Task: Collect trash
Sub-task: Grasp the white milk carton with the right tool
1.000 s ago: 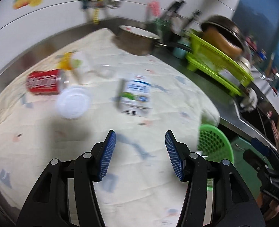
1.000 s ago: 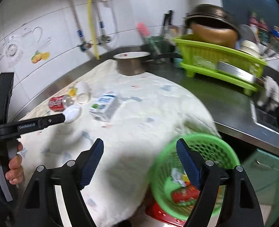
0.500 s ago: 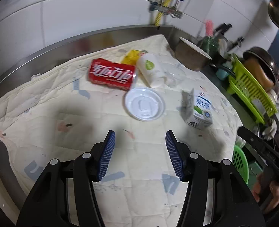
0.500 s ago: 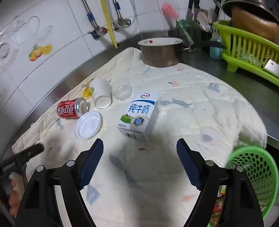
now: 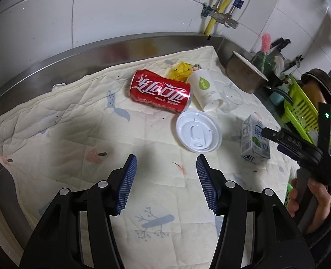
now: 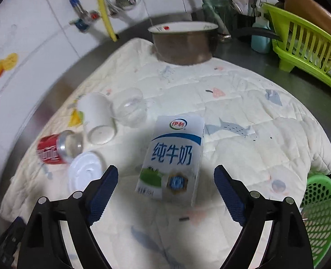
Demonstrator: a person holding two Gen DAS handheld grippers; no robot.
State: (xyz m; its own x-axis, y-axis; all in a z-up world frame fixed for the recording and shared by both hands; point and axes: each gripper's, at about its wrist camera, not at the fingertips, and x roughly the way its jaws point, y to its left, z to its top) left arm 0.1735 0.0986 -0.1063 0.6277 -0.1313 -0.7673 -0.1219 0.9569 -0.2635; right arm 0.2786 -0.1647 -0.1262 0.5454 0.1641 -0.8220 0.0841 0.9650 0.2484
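Note:
On a quilted cloth (image 5: 64,148) lies trash: a red cola can (image 5: 161,94) on its side, a white paper cup (image 5: 205,93), a clear plastic cup (image 5: 231,97), a yellow wrapper (image 5: 181,69), a white lid (image 5: 198,133) and a milk carton (image 5: 254,142). My left gripper (image 5: 165,179) is open and empty, just short of the lid. My right gripper (image 6: 165,192) is open, with the milk carton (image 6: 173,157) lying between and just beyond its fingertips. The can (image 6: 53,150), paper cup (image 6: 98,118), clear cup (image 6: 130,107) and lid (image 6: 84,172) lie to the carton's left.
A green mesh basket (image 6: 320,215) hangs below the counter's right edge. A metal pot (image 6: 183,42) stands at the cloth's far end. A green dish rack (image 6: 306,44) with pans sits at the right. Tiled wall and pipes (image 5: 219,15) run behind.
Both grippers have moved closer to the trash. The left one has swung towards the can and lid. The right one has advanced until the milk carton lies between its open fingers.

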